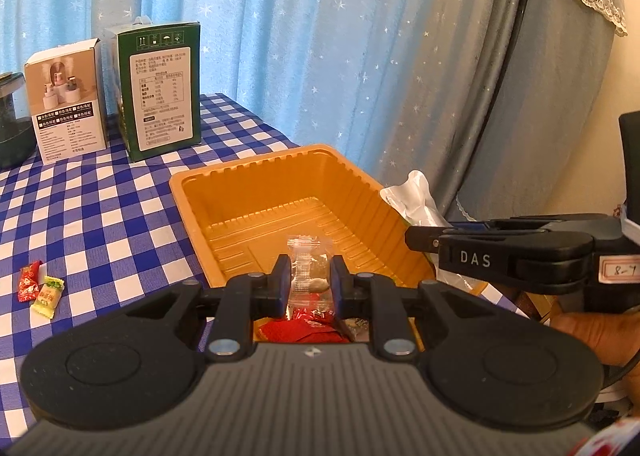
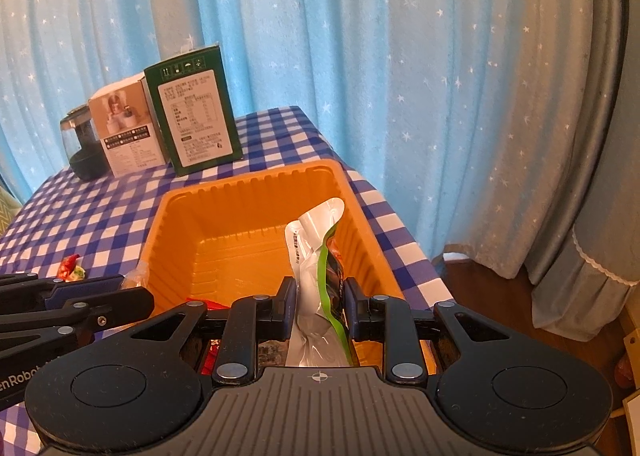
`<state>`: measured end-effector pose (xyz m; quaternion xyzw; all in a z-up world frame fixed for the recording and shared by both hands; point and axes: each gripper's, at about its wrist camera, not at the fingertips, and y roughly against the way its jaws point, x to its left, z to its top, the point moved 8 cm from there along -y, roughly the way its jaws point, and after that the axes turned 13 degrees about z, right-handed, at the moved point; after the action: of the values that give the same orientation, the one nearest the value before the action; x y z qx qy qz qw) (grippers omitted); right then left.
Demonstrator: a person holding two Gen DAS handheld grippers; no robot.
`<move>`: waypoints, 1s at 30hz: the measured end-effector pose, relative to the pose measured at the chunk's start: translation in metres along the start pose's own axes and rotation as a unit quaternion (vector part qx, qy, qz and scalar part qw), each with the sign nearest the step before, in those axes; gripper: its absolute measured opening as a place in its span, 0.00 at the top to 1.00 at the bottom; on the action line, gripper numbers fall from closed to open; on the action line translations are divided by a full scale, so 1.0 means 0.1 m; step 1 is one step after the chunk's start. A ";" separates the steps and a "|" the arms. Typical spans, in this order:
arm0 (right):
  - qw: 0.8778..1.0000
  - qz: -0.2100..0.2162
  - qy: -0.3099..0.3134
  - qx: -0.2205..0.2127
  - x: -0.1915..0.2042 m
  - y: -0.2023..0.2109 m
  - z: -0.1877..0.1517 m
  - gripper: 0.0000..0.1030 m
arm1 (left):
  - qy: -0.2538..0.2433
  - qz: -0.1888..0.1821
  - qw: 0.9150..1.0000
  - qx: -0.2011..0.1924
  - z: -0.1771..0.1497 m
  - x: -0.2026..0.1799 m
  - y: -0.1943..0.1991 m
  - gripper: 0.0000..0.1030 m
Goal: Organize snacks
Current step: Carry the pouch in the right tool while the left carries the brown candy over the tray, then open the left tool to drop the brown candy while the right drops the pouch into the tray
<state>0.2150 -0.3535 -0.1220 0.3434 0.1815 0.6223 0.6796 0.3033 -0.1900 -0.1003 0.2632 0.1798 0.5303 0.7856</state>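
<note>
Orange plastic tray (image 1: 280, 191) is the landmark: above its near end the left gripper (image 1: 310, 282) has its fingers closed on a clear-wrapped candy (image 1: 306, 268), and the right gripper (image 2: 320, 298) pinches a silver-and-green pouch (image 2: 316, 256). Released together, the tall pouch could tip over the tray's right wall. Two candies (image 1: 38, 288) lie on the desk left of the tray, possibly within the left gripper's sweep.

Both hand-held grippers (image 1: 310, 284) (image 2: 320, 302) clamped.

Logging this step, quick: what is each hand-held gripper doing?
Left hand-held gripper: closed on a clear-wrapped snack.
Right hand-held gripper: closed on a silver-green pouch.
</note>
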 end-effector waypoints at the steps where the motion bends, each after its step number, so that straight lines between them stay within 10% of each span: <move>1: 1.000 0.001 0.000 0.001 0.00 -0.01 0.00 0.75 | -0.001 0.000 1.000 0.000 0.00 0.00 -0.01 0.82; 14: 1.000 0.001 0.000 0.003 0.03 -0.05 0.00 0.75 | -0.003 -0.004 1.000 0.000 0.02 -0.01 -0.07 0.81; 17: 1.000 0.002 -0.003 0.004 0.02 -0.05 0.00 0.75 | 0.004 0.004 1.000 0.000 0.02 0.04 -0.10 0.52; 30: 1.000 0.016 -0.005 0.002 0.10 -0.07 0.02 0.75 | 0.029 0.037 0.999 0.005 -0.02 0.45 -0.03 0.51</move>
<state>0.2226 -0.3437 -0.1237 0.3506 0.1738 0.6315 0.6694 0.3212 -0.1484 -0.1034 0.2581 0.1947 0.5657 0.7586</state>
